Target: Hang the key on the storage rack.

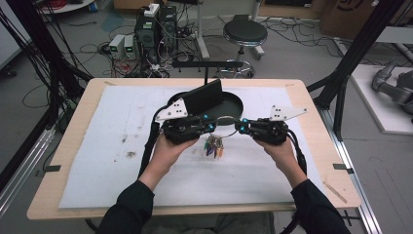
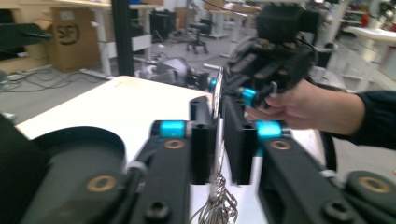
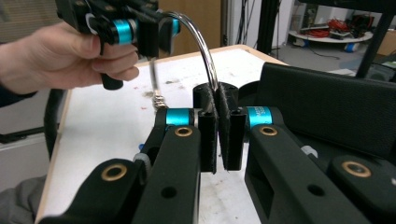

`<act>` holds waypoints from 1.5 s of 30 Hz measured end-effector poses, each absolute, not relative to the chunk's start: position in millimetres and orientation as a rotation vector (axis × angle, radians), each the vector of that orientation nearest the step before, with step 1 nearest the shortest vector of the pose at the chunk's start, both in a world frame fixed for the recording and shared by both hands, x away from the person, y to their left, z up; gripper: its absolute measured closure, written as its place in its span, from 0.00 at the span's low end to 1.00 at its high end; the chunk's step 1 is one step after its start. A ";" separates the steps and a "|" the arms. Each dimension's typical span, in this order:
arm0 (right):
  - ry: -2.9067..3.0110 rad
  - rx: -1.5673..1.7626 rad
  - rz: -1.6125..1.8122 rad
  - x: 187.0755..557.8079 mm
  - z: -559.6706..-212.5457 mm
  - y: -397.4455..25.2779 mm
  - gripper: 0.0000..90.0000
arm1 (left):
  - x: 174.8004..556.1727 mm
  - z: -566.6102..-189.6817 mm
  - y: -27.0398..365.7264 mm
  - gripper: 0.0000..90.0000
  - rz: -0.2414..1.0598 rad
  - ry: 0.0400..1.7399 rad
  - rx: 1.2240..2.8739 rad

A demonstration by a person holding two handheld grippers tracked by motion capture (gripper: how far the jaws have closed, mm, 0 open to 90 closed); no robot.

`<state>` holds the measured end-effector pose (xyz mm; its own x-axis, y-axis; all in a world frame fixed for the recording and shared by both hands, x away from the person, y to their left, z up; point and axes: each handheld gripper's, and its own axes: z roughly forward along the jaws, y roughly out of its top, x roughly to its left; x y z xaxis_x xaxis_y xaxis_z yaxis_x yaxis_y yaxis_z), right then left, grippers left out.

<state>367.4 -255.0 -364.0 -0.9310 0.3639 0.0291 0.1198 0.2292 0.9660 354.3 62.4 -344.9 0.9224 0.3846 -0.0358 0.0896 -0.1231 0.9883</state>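
Two hands hold two grippers in the middle of the high view, above a white mat (image 1: 112, 146) on a table (image 1: 78, 97). Between them is a thin metal ring (image 1: 225, 119). The left gripper (image 1: 210, 126) pinches one side of the ring, with its jaws closed tight on it. The right gripper (image 1: 239, 126) pinches the other side, also closed on the ring. In the right gripper view, the ring (image 3: 201, 42) curves from the upper left down into the jaws in the middle. Small colorful charms (image 1: 214, 146) hang under the ring, just below the middle of the high view. A black bowl (image 1: 231, 105) sits behind the grippers.
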 end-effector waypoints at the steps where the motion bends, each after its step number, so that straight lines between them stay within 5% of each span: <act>1: 2.293 0.461 1.773 367.5 -364.0 -255.2 0.98 | 354.1 -344.3 63.8 0.82 0.288 0.371 1.691; 22: 2.120 0.550 1.803 388.3 -337.9 -270.9 0.99 | 318.7 -356.0 152.2 0.41 0.504 0.545 1.619; 45: 2.013 0.688 1.775 439.7 -316.2 -270.5 0.99 | 279.2 -372.4 209.4 0.38 0.634 0.588 1.667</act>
